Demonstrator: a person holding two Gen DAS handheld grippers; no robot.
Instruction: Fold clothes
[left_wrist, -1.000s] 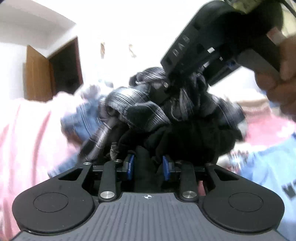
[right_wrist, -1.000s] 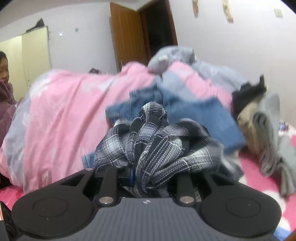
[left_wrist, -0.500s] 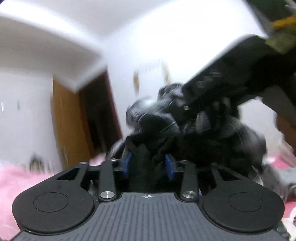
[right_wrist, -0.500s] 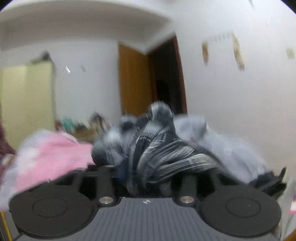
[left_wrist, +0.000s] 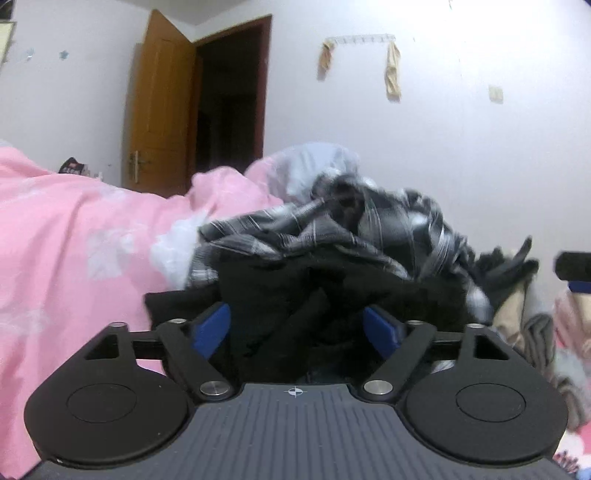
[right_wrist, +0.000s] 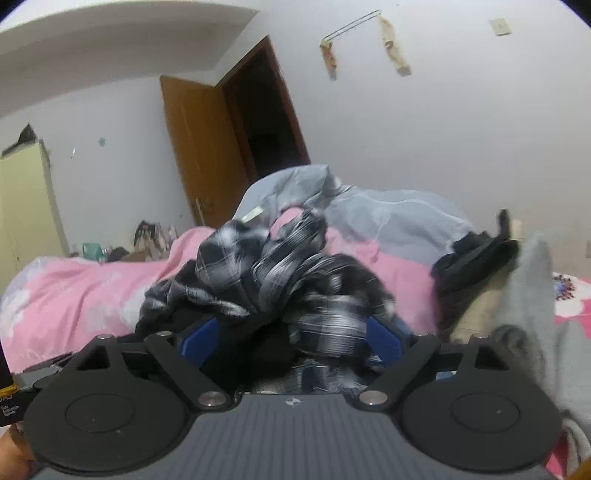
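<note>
A crumpled black-and-white plaid garment (left_wrist: 332, 236) with a black lining lies in a heap on the pink quilt (left_wrist: 74, 236), close in front of both grippers. My left gripper (left_wrist: 295, 325) has its jaws opening wide; the dark lining sits loosely between the blue pads (left_wrist: 210, 328), which do not press on it. In the right wrist view the same plaid garment (right_wrist: 273, 273) is motion-blurred. My right gripper (right_wrist: 291, 336) is also opening, and cloth lies slack between its pads (right_wrist: 384, 338).
A grey-blue quilt (right_wrist: 388, 214) is bunched behind the garment. A pile of black, beige and grey clothes (right_wrist: 524, 295) lies at the right. Behind are an open wooden door (left_wrist: 162, 103), a white wall and a pale wardrobe (right_wrist: 26, 206).
Both grippers were shut on the bunched plaid garment and lifted it; now both jaws have spread wide and the garment lies slack on the quilt in front of them.
</note>
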